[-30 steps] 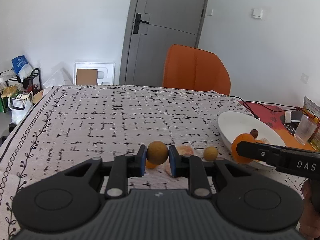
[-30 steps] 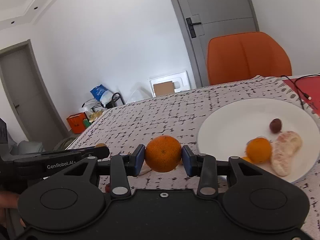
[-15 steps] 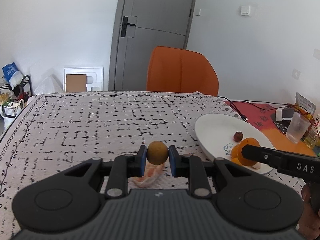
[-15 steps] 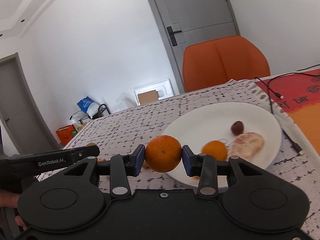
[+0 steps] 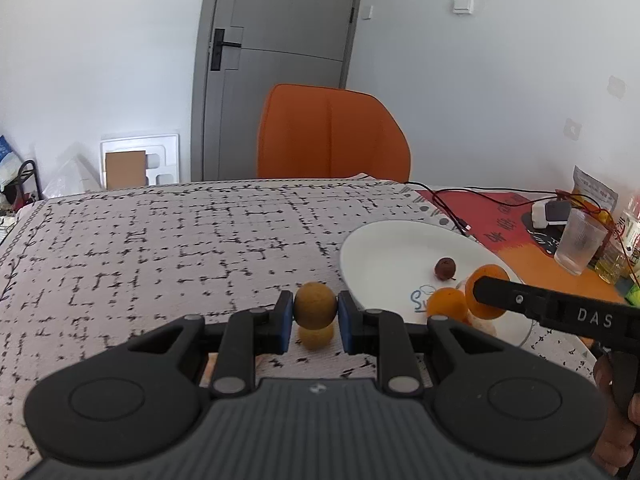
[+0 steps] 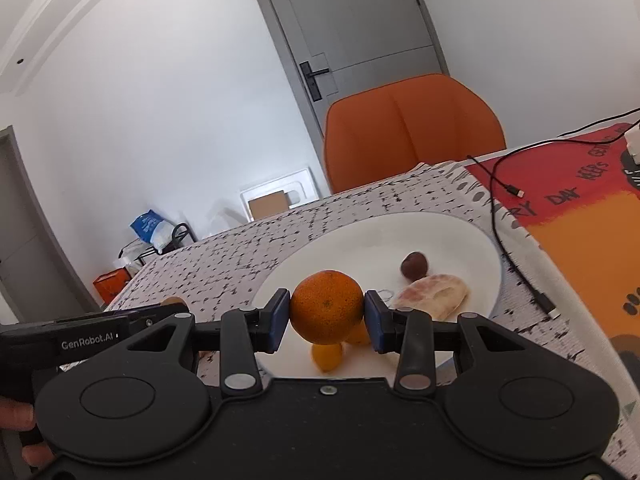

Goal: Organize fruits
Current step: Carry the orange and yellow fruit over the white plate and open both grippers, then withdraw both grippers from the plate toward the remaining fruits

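Note:
My left gripper (image 5: 315, 312) is shut on a small tan round fruit (image 5: 315, 305) and holds it above the tablecloth, just left of the white plate (image 5: 384, 248). Another small yellow fruit (image 5: 316, 337) lies on the cloth under it. My right gripper (image 6: 326, 314) is shut on an orange (image 6: 327, 310) above the near part of the plate (image 6: 360, 236). On the plate lie a dark brown fruit (image 6: 414, 266), a peeled citrus piece (image 6: 434, 292) and two small orange fruits (image 6: 327, 357), partly hidden by the held orange.
An orange chair (image 5: 332, 136) stands at the table's far edge. To the right of the plate lie a black cable (image 6: 520, 264), a red and orange mat (image 6: 580, 232), a plastic cup (image 5: 580, 246) and a charger (image 5: 550, 212).
Both grippers moved right toward the plate with their fruit held. The right gripper with the orange now hangs over the plate. The left gripper has come close to the plate's left rim.

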Motion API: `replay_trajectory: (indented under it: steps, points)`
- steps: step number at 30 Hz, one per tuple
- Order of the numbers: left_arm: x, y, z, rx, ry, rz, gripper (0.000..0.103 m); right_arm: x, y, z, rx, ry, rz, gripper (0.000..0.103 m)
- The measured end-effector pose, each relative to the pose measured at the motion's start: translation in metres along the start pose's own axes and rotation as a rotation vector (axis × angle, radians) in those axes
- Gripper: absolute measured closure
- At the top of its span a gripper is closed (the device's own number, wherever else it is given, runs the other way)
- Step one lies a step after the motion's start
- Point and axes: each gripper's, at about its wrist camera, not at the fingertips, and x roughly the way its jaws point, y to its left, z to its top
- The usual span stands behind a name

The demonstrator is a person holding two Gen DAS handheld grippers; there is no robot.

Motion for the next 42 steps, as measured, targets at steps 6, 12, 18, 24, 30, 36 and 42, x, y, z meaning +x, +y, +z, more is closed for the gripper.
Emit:
replay_trajectory:
  steps: [6, 12, 18, 24, 30, 36, 42]
  points:
    - [0.013, -0.011, 0.005, 0.012, 0.01, -0.011, 0.081, 0.006, -0.012, 0.007, 0.007, -0.003, -0.016, 0.065]
    - [0.028, -0.021, 0.009, 0.026, 0.026, -0.027, 0.081, 0.017, -0.022, 0.014, 0.02, 0.004, -0.028, 0.065]
    - [0.045, -0.027, 0.012, 0.027, 0.047, -0.039, 0.081, 0.026, -0.021, 0.021, -0.006, -0.001, -0.031, 0.064]
    - [0.058, -0.037, 0.012, 0.05, 0.076, -0.041, 0.081, 0.021, -0.024, 0.023, 0.006, -0.021, -0.002, 0.059]
    - [0.056, -0.043, 0.015, 0.064, 0.062, -0.031, 0.077, 0.013, -0.031, 0.022, 0.027, -0.021, -0.025, 0.053]
    - [0.05, -0.041, 0.016, 0.066, 0.064, -0.018, 0.072, 0.003, -0.03, 0.02, 0.029, -0.036, -0.036, 0.04]
    - [0.037, -0.029, 0.017, 0.047, 0.038, 0.02, 0.037, -0.004, -0.026, 0.016, 0.031, -0.051, -0.051, 0.025]
